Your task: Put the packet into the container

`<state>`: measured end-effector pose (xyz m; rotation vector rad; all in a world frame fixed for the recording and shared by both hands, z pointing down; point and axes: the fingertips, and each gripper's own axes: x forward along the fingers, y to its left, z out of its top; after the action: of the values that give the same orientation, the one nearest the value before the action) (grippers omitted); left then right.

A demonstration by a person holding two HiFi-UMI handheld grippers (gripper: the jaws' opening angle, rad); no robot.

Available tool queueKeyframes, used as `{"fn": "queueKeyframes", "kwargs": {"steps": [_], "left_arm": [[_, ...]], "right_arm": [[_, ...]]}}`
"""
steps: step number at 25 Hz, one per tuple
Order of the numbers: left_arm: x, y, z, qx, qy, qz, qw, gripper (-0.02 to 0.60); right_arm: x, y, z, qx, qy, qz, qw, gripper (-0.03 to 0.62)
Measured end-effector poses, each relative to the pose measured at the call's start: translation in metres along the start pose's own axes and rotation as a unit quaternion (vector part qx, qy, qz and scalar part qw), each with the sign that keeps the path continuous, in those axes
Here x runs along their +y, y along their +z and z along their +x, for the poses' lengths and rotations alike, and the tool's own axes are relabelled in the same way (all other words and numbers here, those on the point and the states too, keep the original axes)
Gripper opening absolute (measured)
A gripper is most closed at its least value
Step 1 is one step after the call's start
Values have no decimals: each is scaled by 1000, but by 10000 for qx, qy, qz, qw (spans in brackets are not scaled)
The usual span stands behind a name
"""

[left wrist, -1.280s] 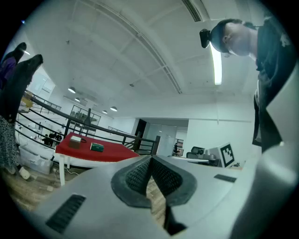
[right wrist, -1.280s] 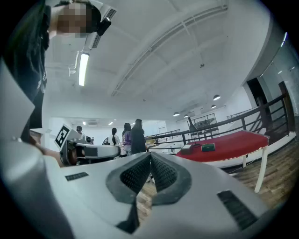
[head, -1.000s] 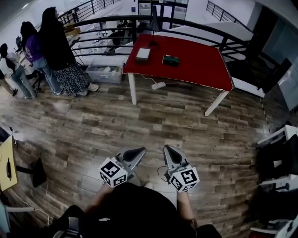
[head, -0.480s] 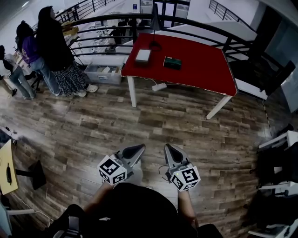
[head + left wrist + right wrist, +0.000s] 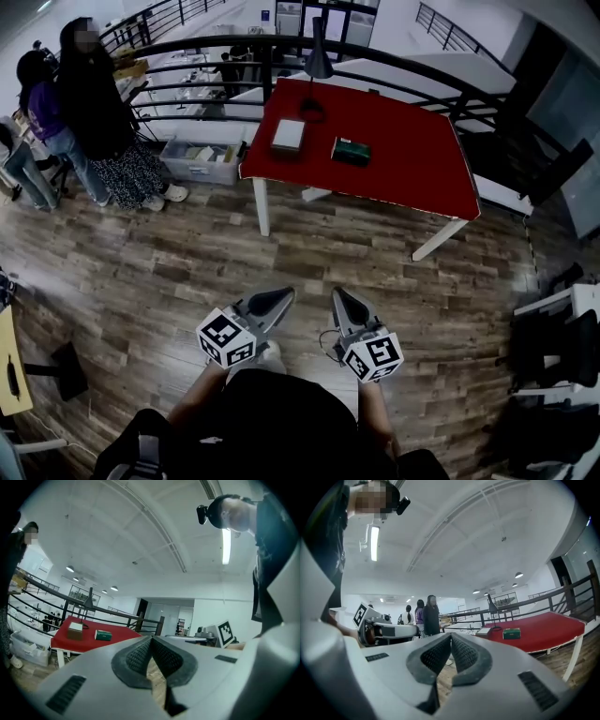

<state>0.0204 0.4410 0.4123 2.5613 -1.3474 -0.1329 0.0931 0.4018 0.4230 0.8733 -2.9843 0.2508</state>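
Red surface [image 5: 394,141] lay far ahead, and with the left claw [image 5: 286,295] and right claw [image 5: 337,297] both closed and empty, arriving unopened could shove the packet [image 5: 351,151] off.

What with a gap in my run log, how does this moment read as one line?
left gripper: shut, empty | right gripper: shut, empty | packet, container: on table, untouched

Surface [image 5: 412,159] standing well ahead of the left gripper [image 5: 286,296] and right gripper [image 5: 337,296]
The container [image 5: 288,136] is sitting on the surface's left part, the packet [image 5: 351,150] just to its right — a lamp [image 5: 317,61] behind them, a bin [image 5: 199,159] resting on the floor [image 5: 187,267] left of it.
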Motion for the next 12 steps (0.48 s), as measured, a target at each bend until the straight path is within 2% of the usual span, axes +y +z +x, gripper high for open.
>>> {"fn": "queueKeyframes", "kwargs": {"steps": [8,12], "left_arm": [[86,9,8,-26,50,-135,9999,3],[105,15,24,-52,-57,-187,9998,3]], "right_arm": [[-18,9,78,108,-30,-270,9996,21],[-32,5,99,208,-87,-224,9995,21]]}}
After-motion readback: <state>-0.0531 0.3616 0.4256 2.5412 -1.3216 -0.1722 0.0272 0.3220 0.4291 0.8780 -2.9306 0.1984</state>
